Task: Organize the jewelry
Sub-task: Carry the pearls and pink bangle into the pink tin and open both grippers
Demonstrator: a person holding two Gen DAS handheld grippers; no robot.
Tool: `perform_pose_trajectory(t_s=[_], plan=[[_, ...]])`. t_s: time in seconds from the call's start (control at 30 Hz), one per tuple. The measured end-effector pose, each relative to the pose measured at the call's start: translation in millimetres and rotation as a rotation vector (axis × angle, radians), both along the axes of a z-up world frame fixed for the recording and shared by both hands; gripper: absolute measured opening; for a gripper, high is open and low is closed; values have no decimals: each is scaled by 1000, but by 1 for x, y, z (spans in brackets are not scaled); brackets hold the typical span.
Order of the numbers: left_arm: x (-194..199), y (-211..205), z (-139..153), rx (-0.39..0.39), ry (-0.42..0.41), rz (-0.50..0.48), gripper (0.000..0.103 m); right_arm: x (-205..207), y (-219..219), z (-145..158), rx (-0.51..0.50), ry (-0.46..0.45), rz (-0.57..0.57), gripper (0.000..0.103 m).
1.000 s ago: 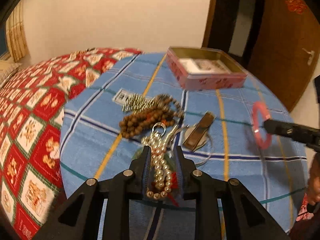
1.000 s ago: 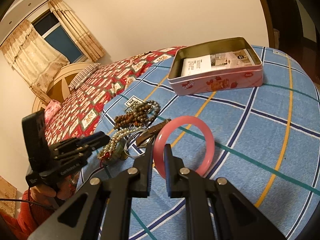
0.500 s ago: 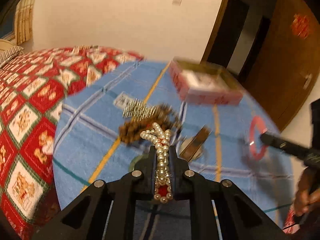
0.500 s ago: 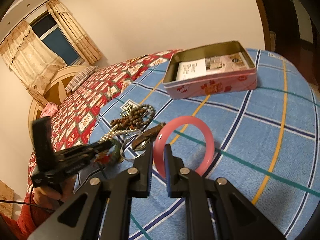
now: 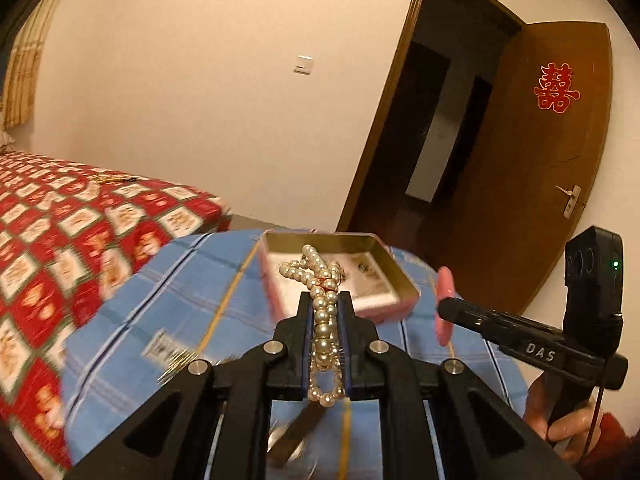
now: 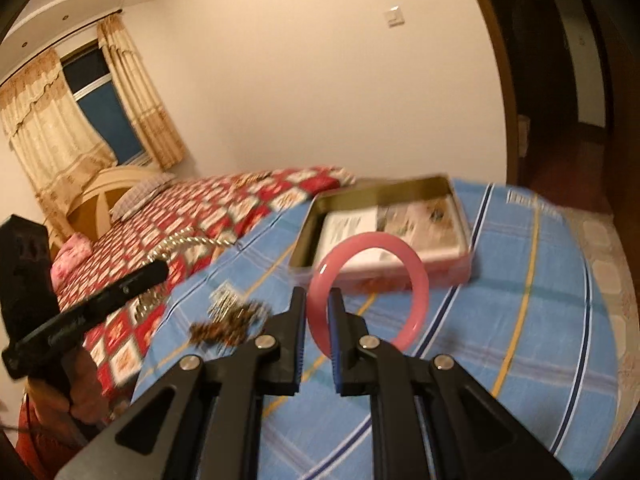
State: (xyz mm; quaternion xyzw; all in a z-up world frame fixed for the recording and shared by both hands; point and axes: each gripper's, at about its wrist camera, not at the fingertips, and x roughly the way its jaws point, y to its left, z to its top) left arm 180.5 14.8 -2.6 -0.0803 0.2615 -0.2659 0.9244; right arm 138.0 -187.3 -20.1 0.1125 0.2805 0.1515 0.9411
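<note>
My left gripper point(image 5: 325, 300) is shut on a pearl necklace point(image 5: 320, 280) and holds it raised above the blue checked tablecloth point(image 5: 200, 288), its free end hanging in front of the open pink tin point(image 5: 396, 280). My right gripper point(image 6: 317, 298) is shut on a pink bangle point(image 6: 416, 272), held upright above the cloth in front of the tin point(image 6: 440, 256). The bangle also shows edge-on in the left wrist view point(image 5: 445, 308). The pearls show in the right wrist view point(image 6: 184, 242) at the left gripper's tip.
Brown wooden beads point(image 6: 224, 326) and a silver comb-like piece point(image 6: 224, 300) lie on the cloth point(image 6: 520, 320) at the left. A dark clip point(image 5: 296, 436) lies under my left gripper. A red patterned bed point(image 5: 80, 224) is on the left, a wooden door point(image 5: 540, 160) on the right.
Both grippers have risen and moved towards the tin. The left closed on the pearl necklace and lifted it off the pile. The right carried the bangle up off the cloth.
</note>
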Motion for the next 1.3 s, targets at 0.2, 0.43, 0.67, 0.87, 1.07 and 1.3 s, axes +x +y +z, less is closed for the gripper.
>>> perform_pose_trajectory(t_s=[0.2,0.43,0.67,0.87,1.07,1.3], plan=[[54,-45,-16,2,31,1,11,50,-11,-2,-41,-32,-60,14],[94,-85,-37,81,87,12,11,106,-13,-32,-130,2,-108,14],[114,-109,-54,191,123,43,11,136,-16,-47,-161,31,-75,14],[121,-115,-67,272,150,110,11,139,-28,-55,-109,63,-53,14],[111,-117,-57,336,132,167,29,129,-38,-44,-54,-11,-92,36],[72,-108,-31,413,-18,252,77,88,-53,-19,-21,-187,-278,97]])
